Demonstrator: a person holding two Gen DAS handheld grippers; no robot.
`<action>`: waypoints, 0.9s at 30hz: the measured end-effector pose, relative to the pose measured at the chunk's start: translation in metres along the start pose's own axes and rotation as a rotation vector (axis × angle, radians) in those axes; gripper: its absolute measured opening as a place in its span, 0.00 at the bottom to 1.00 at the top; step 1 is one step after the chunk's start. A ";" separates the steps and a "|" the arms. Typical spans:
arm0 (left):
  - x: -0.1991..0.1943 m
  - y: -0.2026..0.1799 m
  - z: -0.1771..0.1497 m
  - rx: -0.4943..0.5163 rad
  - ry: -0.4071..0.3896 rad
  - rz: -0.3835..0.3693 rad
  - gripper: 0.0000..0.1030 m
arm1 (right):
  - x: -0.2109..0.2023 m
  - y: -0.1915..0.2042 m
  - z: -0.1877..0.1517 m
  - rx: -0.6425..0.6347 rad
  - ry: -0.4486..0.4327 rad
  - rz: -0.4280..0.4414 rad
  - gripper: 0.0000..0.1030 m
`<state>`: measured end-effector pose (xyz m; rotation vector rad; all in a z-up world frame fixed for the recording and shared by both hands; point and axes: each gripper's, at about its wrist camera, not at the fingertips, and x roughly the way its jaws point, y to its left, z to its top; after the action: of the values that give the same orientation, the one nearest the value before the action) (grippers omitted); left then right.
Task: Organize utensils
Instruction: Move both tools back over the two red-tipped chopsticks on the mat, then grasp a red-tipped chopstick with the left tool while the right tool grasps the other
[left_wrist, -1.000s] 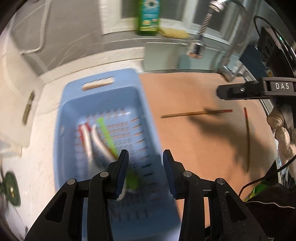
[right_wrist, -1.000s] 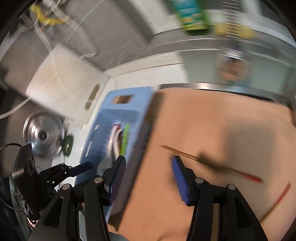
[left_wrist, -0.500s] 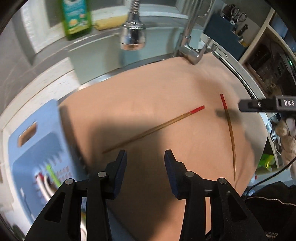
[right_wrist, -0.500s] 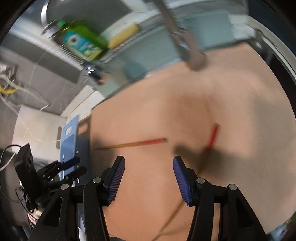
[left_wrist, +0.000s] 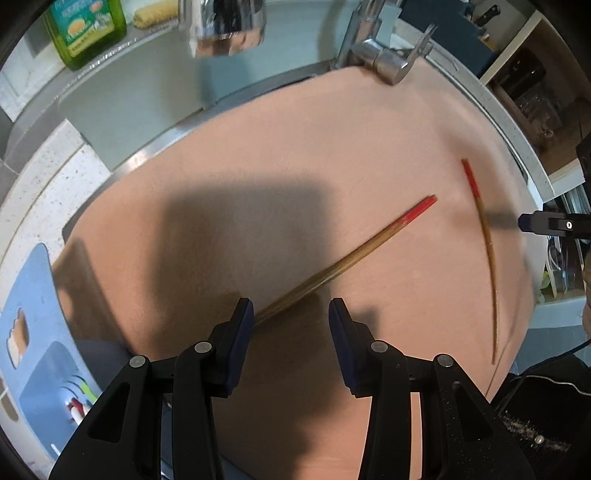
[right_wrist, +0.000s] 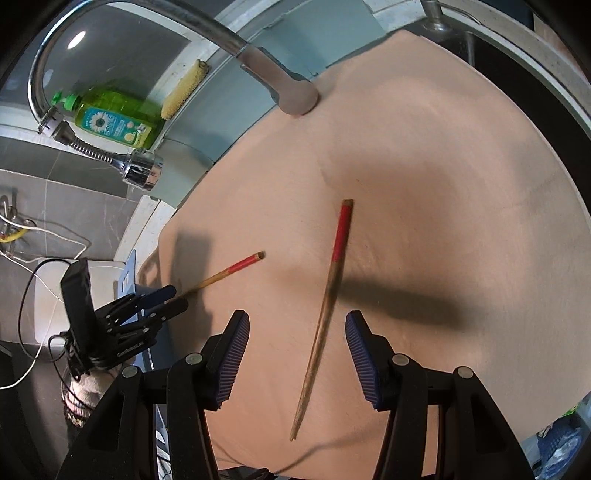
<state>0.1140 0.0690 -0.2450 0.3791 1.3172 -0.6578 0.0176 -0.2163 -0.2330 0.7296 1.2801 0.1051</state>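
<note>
Two wooden chopsticks with red ends lie apart on a tan mat (left_wrist: 295, 166). My left gripper (left_wrist: 291, 325) is open, its jaws straddling the thin end of the near chopstick (left_wrist: 351, 258). My right gripper (right_wrist: 295, 343) is open and empty, with the other chopstick (right_wrist: 328, 299) lying between its jaws; that chopstick also shows in the left wrist view (left_wrist: 487, 251). The blue slotted basket (left_wrist: 33, 332) at the mat's left edge holds several utensils, mostly hidden. The left gripper also shows in the right wrist view (right_wrist: 147, 306), beside the first chopstick (right_wrist: 229, 269).
A steel faucet (right_wrist: 147, 170) arches over the mat's far side, its base (left_wrist: 384, 62) at the back. A green dish soap bottle (right_wrist: 114, 118) and a yellow sponge (right_wrist: 181, 92) sit on the back ledge. A white counter (left_wrist: 33, 177) lies at left.
Both grippers swung right, away from the basket, and dropped low over the mat. Each now has a chopstick between its open jaws.
</note>
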 end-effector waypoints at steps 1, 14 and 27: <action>0.002 0.001 -0.001 0.000 0.007 -0.004 0.40 | 0.000 -0.001 -0.001 0.001 0.002 -0.001 0.49; 0.005 -0.015 -0.020 0.021 0.015 -0.056 0.40 | 0.013 -0.001 0.001 0.009 0.031 -0.006 0.49; 0.007 -0.059 -0.023 0.048 -0.017 -0.104 0.40 | 0.040 0.012 0.003 -0.052 0.060 -0.084 0.49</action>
<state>0.0600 0.0365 -0.2510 0.3442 1.3135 -0.7793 0.0369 -0.1901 -0.2590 0.6309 1.3586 0.0918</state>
